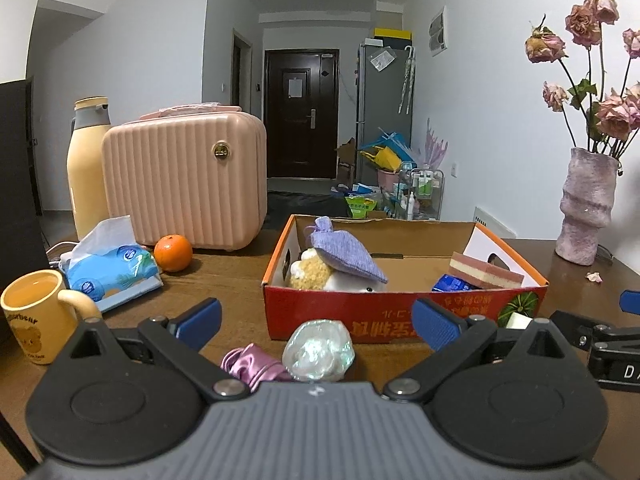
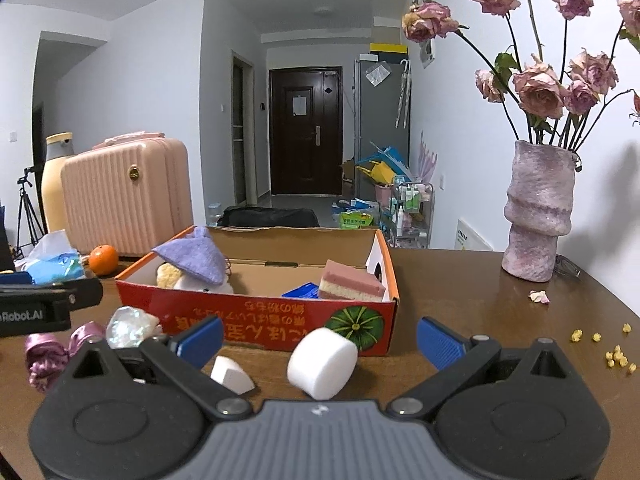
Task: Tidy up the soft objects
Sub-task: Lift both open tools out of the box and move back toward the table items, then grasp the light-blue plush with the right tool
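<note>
So: the shallow orange-red cardboard box is our landmark, open-topped on the brown wooden table. Inside, at its left end, a lilac knitted pouch lies over a cream-and-tan plush toy; at its right end rest a pink-and-yellow layered sponge and a blue packet. We read these as sorted already.

Four soft pieces lie just outside the box's near wall. Toward its left: an iridescent crumpled ball and a shiny mauve satin scrunchie beside it. Toward its right: a white foam cylinder, tilted on its edge, and a white foam wedge.

Our left gripper hangs low with the ball between its blue pads, jaws wide apart, nothing held. Our right gripper frames the cylinder likewise, jaws spread and empty. Each seems lined up for a straight pinch, then a short lift over the wall.

Farther left of the box: an orange, a blue tissue pack, a yellow mug, a pink ribbed case. To the right, a mauve vase of dried roses; petal bits nearby.
</note>
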The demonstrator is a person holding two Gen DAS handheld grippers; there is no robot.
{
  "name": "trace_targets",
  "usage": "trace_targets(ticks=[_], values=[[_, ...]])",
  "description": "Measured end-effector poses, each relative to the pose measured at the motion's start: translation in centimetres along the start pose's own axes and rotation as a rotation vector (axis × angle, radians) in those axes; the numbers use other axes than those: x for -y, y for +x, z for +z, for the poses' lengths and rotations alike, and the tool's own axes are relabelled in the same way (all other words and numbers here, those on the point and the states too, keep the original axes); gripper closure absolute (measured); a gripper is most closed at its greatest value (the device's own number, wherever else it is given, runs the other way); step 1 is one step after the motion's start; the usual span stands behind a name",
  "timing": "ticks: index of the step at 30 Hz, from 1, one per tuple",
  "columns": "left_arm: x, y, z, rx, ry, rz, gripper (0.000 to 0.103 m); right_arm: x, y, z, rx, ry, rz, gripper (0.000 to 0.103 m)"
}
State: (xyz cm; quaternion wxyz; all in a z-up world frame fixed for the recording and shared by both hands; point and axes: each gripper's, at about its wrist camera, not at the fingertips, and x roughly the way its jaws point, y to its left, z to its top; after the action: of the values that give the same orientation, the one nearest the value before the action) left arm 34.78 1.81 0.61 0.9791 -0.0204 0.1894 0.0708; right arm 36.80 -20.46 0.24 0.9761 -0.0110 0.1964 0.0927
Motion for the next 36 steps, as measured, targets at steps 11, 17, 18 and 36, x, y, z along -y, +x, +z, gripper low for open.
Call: trace_targets(ticks=[11,17,18,36], values=[[-0.6,-3.4,-2.0,0.008,0.006,-0.038,0.0,-0.5,-2.8,-2.4,-0.003,0.008,0.016,0.0],[-0.9,-4.5,-3.1,-0.005,0.014,-0.057,0.0,-0.6,-4.0,-3.6,-0.004,0.008,0.012,0.0],[-0.9,-4.7,-3.3,-0.009,0.017,-0.061,0.0,-0.6,-4.1,-3.9,-0.007,0.011,0.014,0.0],[-2.4,-6.0,-5.4,-0.059,0.013,-0.094,0.0,-1.9,-4.7,-7.1,-0.077,-0.046,0.019,0.0]])
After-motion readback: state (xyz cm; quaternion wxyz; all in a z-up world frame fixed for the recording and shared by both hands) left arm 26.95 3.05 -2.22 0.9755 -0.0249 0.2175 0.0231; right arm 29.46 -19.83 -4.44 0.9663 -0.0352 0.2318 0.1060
